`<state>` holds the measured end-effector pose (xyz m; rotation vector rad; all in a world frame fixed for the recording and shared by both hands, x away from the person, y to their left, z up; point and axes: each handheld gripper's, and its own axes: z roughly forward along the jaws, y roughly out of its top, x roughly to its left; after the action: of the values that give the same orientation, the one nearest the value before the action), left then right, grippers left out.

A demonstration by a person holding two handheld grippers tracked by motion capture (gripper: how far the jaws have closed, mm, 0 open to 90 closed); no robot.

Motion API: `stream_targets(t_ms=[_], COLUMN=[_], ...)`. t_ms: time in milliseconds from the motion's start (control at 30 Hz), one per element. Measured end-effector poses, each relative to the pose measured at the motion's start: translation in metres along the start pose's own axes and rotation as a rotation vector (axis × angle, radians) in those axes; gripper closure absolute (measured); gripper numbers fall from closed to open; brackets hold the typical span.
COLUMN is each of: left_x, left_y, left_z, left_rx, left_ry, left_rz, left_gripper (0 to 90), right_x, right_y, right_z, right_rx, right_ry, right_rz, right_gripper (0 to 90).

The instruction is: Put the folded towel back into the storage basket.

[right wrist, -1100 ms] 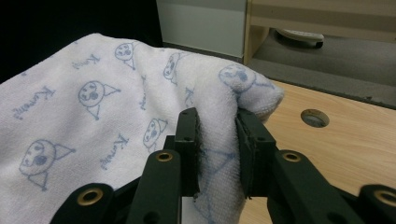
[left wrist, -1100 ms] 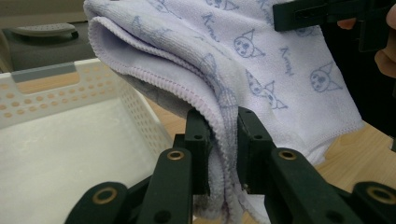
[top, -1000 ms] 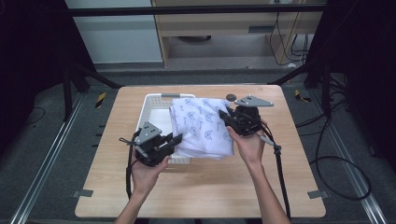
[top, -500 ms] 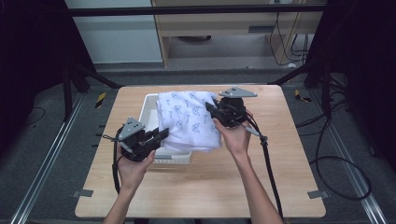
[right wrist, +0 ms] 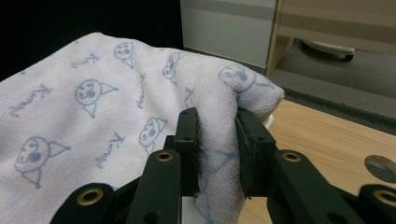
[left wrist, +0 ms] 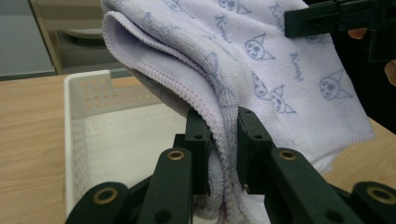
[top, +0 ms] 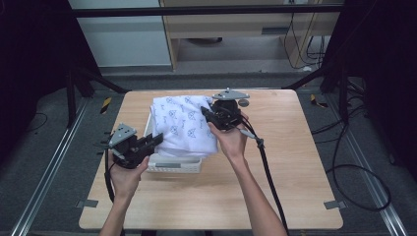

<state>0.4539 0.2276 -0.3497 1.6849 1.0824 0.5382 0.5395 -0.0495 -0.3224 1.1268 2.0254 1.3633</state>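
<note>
Left gripper [top: 156,140] at 8 o'clock and right gripper [top: 205,112] at 1 o'clock both clamped the printed towel [top: 183,125] above white basket [top: 174,164].

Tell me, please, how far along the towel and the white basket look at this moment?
Done: both grippers have a grip on the towel, the left gripper on its hemmed edge, the right gripper on a corner fold. In hand: the towel hangs raised over the white basket. Left: lowering it in or carrying it off; I cannot tell which.

Fluffy terry towel [left wrist: 280,79], perforated plastic basket [left wrist: 88,107], wooden table [top: 295,147]
</note>
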Motion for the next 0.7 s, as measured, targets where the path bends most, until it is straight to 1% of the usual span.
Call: stream_targets(t_ms=[33, 67, 133, 200, 233, 267, 333, 367, 467, 600, 633, 700], left_x=[0.0, 0.003, 0.005, 0.01, 0.01, 0.011, 0.016, 0.016, 0.022, 0.026, 0.029, 0.03], left_y=[0.0, -0.001, -0.001, -0.002, -0.002, -0.002, -0.003, -0.003, -0.003, -0.003, -0.004, -0.004], left_z=[0.0, 0.001, 0.001, 0.002, 0.002, 0.002, 0.002, 0.002, 0.003, 0.002, 0.001, 0.001], left_rx=[0.0, 0.002, 0.002, 0.004, 0.004, 0.005, 0.004, 0.004, 0.003, 0.002, -0.001, -0.003], left_ry=[0.0, 0.009, 0.014, 0.027, 0.027, 0.032, 0.043, 0.043, 0.053, 0.062, 0.066, 0.072], left_rz=[0.0, -0.001, -0.002, -0.004, -0.004, -0.006, -0.014, -0.014, -0.024, -0.031, -0.037, -0.038], left_gripper=[76.0, 76.0, 76.0, 76.0, 76.0, 76.0, 76.0, 76.0, 76.0, 76.0, 76.0, 76.0], right_x=[0.0, 0.002, 0.003, 0.005, 0.006, 0.006, 0.008, 0.009, 0.01, 0.012, 0.015, 0.016], right_y=[0.0, 0.0, 0.0, 0.001, 0.001, 0.001, 0.0, 0.001, 0.001, 0.002, 0.003, 0.003], right_z=[0.0, 0.004, 0.006, 0.013, 0.015, 0.015, 0.022, 0.024, 0.03, 0.035, 0.039, 0.04], right_rx=[0.0, -0.004, -0.008, -0.012, -0.013, -0.013, -0.015, -0.016, -0.017, -0.013, -0.01, -0.011], right_ry=[0.0, -0.001, -0.002, -0.001, -0.001, -0.001, 0.004, 0.005, 0.011, 0.013, 0.015, 0.015], right_rz=[0.0, -0.001, -0.003, -0.002, -0.003, -0.003, -0.001, -0.004, 0.0, 0.003, 0.001, -0.004], right_gripper=[72.3, 72.4, 72.3, 72.3, 72.3, 72.3, 72.4, 72.3, 72.3, 72.3, 72.3, 72.3])
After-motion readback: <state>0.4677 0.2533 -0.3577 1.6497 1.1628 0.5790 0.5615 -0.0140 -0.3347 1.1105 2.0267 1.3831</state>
